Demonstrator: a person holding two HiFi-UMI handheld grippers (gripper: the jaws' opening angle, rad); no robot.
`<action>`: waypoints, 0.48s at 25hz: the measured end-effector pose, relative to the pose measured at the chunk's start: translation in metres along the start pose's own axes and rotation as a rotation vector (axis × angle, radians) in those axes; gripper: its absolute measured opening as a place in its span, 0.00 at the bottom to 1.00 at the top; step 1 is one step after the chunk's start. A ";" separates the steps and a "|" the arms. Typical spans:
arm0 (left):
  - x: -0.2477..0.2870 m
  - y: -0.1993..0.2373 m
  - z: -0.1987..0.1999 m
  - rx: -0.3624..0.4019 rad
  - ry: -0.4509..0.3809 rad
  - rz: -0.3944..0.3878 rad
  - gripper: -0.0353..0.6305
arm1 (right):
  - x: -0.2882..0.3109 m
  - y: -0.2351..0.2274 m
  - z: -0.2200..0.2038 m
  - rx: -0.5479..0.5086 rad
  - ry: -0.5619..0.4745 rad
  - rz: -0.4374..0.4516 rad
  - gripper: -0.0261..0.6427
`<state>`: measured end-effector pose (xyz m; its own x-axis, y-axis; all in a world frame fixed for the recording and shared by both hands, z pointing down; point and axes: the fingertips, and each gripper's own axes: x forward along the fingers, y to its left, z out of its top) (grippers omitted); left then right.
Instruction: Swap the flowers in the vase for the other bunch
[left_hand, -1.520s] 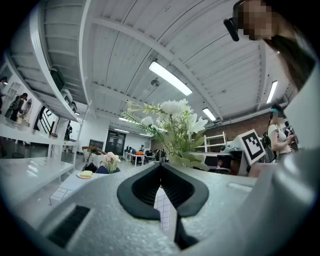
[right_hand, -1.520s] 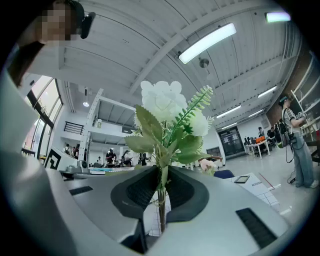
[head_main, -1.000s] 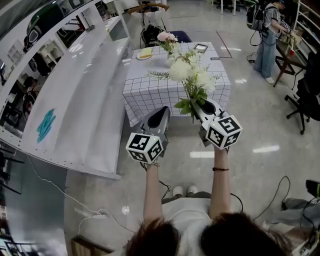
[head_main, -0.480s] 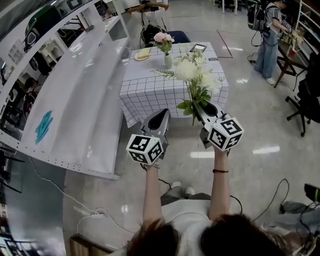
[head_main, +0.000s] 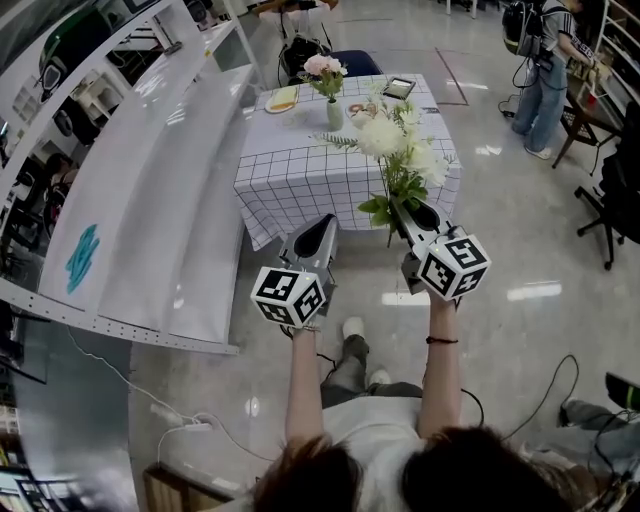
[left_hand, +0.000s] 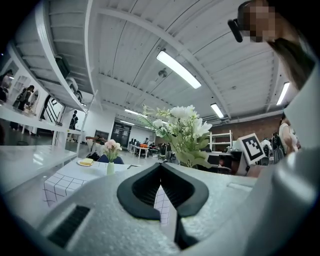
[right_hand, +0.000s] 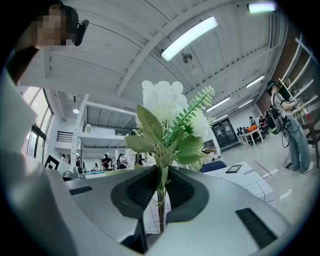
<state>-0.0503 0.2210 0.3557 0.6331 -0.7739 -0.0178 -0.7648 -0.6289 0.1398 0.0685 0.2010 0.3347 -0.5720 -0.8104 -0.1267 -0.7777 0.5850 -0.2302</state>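
- Overhead, a person stands on a glossy grey floor short of a worktop draped in a white checked cloth, with a two-jaw tool held out level in each hand.
- The right tool has its jaws closed on the green stems of a bunch of white flowers. The bunch rises upright from the tool, and its blooms and fern sprigs overlap the worktop's near edge in the head view.
- The right gripper view shows the stems running down through the narrow gap between the dark pads, with leaves spreading just above them.
- The left tool has its jaws pressed together with nothing between them. It is level with the right tool and apart from it.
- A small pale vase stands upright toward the worktop's far side. It holds pink flowers and is well apart from both tools.
- A plate with something yellow on it lies to the vase's left, and a dark-framed panel lies to its right.
- A second person stands at the far right.
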 end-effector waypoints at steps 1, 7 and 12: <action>0.004 0.004 -0.001 -0.001 0.000 -0.001 0.07 | 0.004 -0.003 -0.001 0.001 -0.001 -0.002 0.11; 0.032 0.028 -0.002 0.005 0.005 -0.031 0.07 | 0.035 -0.024 -0.002 0.017 -0.032 -0.021 0.11; 0.061 0.063 -0.001 -0.002 0.002 -0.013 0.07 | 0.070 -0.041 -0.009 0.019 -0.020 -0.033 0.11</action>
<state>-0.0595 0.1343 0.3643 0.6429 -0.7658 -0.0178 -0.7565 -0.6384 0.1418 0.0583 0.1205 0.3437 -0.5405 -0.8301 -0.1374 -0.7912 0.5570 -0.2526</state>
